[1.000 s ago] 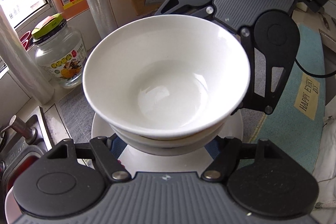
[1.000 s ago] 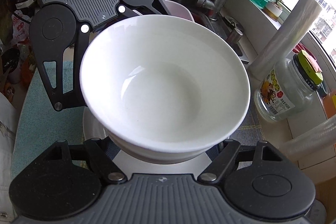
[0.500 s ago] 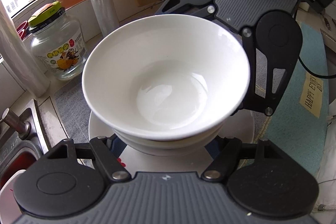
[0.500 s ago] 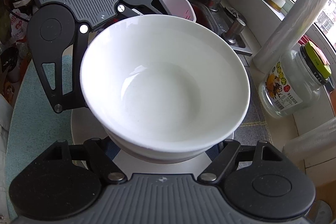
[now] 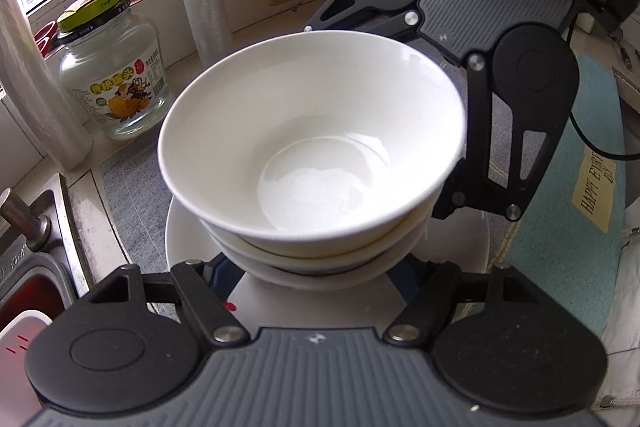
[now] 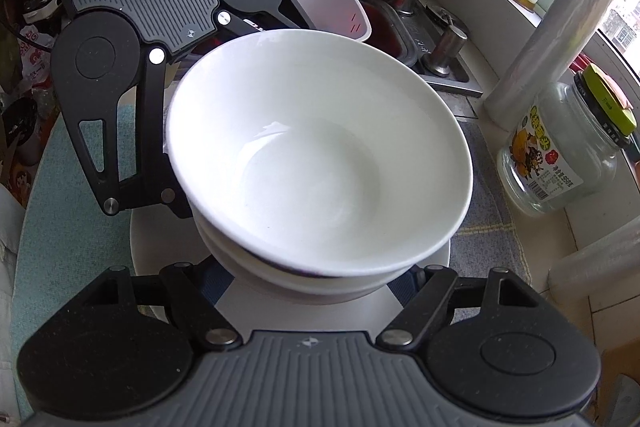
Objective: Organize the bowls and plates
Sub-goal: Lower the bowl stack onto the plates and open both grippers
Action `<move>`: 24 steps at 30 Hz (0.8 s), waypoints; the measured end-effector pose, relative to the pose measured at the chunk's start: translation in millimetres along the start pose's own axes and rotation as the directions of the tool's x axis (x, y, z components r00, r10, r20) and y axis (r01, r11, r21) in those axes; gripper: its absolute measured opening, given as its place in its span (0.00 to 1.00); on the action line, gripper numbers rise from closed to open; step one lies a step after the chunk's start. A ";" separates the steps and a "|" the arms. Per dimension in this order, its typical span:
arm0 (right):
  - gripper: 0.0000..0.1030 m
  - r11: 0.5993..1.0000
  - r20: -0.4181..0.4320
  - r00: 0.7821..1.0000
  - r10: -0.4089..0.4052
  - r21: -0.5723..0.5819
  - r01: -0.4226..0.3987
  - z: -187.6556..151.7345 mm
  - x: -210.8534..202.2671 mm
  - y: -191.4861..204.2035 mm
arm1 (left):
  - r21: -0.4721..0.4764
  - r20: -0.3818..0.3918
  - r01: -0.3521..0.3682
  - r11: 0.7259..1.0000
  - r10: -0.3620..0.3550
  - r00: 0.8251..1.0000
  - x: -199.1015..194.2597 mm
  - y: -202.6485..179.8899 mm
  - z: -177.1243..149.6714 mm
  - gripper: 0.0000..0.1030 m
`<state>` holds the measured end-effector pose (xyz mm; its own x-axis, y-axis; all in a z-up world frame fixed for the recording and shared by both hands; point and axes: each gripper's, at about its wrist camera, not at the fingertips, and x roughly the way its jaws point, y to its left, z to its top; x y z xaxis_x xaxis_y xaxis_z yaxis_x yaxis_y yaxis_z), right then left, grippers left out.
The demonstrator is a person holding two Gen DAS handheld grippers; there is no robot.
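Under both tongs lies the plate (image 5: 460, 247). Over it, the stacked bowls (image 5: 312, 131) are clamped from opposite sides by the left tongs (image 5: 312, 271) and right tongs (image 6: 316, 275) (tips mostly hidden). The step is probably seating the stack; next, lower it level, then release. Beyond the right tongs, the mat (image 5: 596, 187) reads "HAPPY EVERY DAY"; the jar (image 5: 114, 83) lid says "OPEN".

A glossy white bowl (image 5: 312, 143) is sitting nested, slightly tilted, in a second white bowl (image 5: 320, 259). Both are resting upright at the centre of a white plate (image 5: 460, 243).
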<state>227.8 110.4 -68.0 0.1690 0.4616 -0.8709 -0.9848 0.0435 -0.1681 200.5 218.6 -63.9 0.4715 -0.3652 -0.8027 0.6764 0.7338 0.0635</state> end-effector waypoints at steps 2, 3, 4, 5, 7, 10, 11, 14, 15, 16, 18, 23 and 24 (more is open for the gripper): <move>0.81 1.000 0.001 1.000 -0.003 0.004 0.003 -0.3 0.0 0.2 | 0.011 0.001 -0.007 1.000 0.007 1.000 0.9 -1.8 -1.8 0.73; 0.83 1.000 0.005 1.000 -0.004 0.008 0.004 -0.3 -0.5 0.1 | 0.022 0.006 -0.012 1.000 0.012 1.000 1.0 -3.3 -2.8 0.74; 0.84 1.000 0.008 1.000 -0.003 0.013 0.003 0.1 -1.0 0.1 | 0.025 0.010 -0.014 1.000 0.013 1.000 0.5 -4.1 -3.5 0.74; 0.88 1.000 0.009 1.000 0.003 0.020 -0.003 0.6 -1.3 0.0 | 0.023 0.011 -0.013 1.000 0.012 1.000 0.2 -4.6 -4.0 0.75; 0.94 1.000 0.019 1.000 0.000 0.031 -0.001 1.2 -1.3 1.0 | 0.030 0.020 -0.015 0.999 0.015 1.000 -0.9 -5.3 -5.6 0.81; 1.00 0.998 0.025 0.999 -0.021 0.052 0.020 1.6 -1.5 4.1 | 0.039 0.038 -0.035 0.999 0.033 0.999 -4.6 -7.5 -9.2 0.88; 1.00 0.998 0.025 0.999 -0.023 0.063 0.022 1.2 -2.0 5.2 | 0.036 0.038 -0.039 0.999 0.037 0.999 -5.4 -8.0 -10.9 0.92; 1.00 0.995 0.014 0.999 -0.046 0.085 0.045 0.8 -2.3 9.2 | 0.011 0.059 -0.064 0.998 0.063 0.996 -10.0 -9.0 -16.8 0.95; 1.00 0.994 0.010 0.998 -0.055 0.093 0.054 0.4 -2.7 10.8 | -0.001 0.067 -0.072 0.997 0.072 0.995 -11.9 -8.8 -18.3 0.95; 1.00 0.993 0.008 0.998 -0.065 0.100 0.064 0.4 -3.4 12.3 | -0.014 0.077 -0.076 0.997 0.077 0.994 -14.3 -8.8 -20.0 0.96; 1.00 0.988 -0.003 0.996 -0.092 0.122 0.091 0.3 -5.7 16.5 | -0.045 0.096 -0.093 0.995 0.097 0.991 -18.8 -9.7 -22.3 0.97; 1.00 0.972 -0.043 0.986 -0.163 0.163 0.168 -2.3 -7.6 28.7 | -0.116 0.106 -0.180 0.977 0.192 0.976 -29.7 -18.0 -28.7 0.97; 1.00 0.967 -0.048 0.984 -0.173 0.180 0.179 -3.8 -8.2 31.1 | -0.128 0.105 -0.204 0.971 0.218 0.970 -31.8 -21.5 -29.4 0.97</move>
<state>196.0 104.6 -67.8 0.3386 0.4041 -0.8497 -0.9296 0.2837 -0.2354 154.3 231.3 -57.1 0.6642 -0.2550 -0.7027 0.4879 0.8600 0.1491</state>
